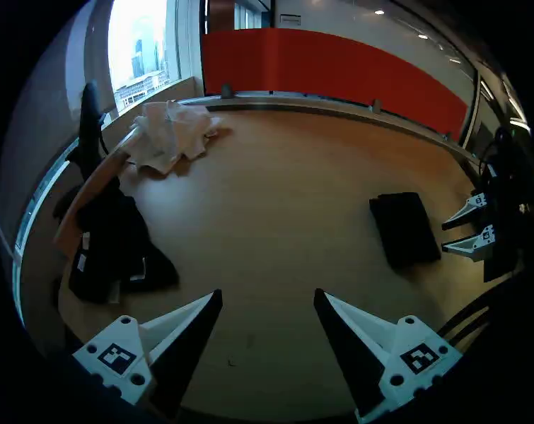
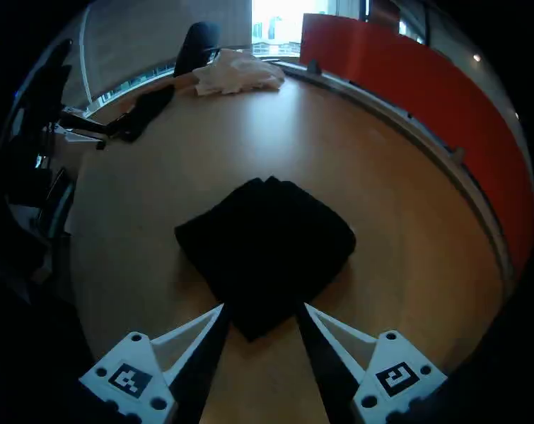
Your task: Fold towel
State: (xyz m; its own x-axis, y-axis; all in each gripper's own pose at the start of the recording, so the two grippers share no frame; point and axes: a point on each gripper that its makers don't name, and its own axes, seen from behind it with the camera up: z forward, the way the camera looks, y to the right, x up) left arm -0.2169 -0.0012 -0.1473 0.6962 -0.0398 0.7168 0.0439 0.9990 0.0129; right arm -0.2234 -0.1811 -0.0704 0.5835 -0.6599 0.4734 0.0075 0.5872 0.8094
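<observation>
- Presently, the towel (image 2: 267, 240), black and already reduced to a compact multi-layer pad, lies flat on the wooden worktop (image 2: 380, 212), well apart from the crumpled white cloth (image 2: 235, 71) at the far edge
- Right gripper (image 2: 261, 307): jaws apart, straddling the towel's nearest corner without pressing on it; seen from the left gripper view, this gripper (image 1: 443, 237) sits just beside the towel's (image 1: 404, 230) edge
- Left gripper (image 1: 267, 293): jaws apart and empty, above bare worktop (image 1: 281, 212), well apart from the towel; a dark garment (image 1: 118, 247) lies at the edge on its other side
- Orientation: in the right gripper view the pad sits as a diamond, one corner pointing straight between the jaws; in the left gripper view its long axis runs from near to far, towards the red partition (image 1: 337, 67), tilted slightly
- Step in hand, as judged: taking the near corner for a further fold or a final tidy. To do it well, close on every layer at that corner, lift low, carry it straight across along the short direction, and match the edges before letting go; the free left gripper could pin the far side so the pad does not slide
</observation>
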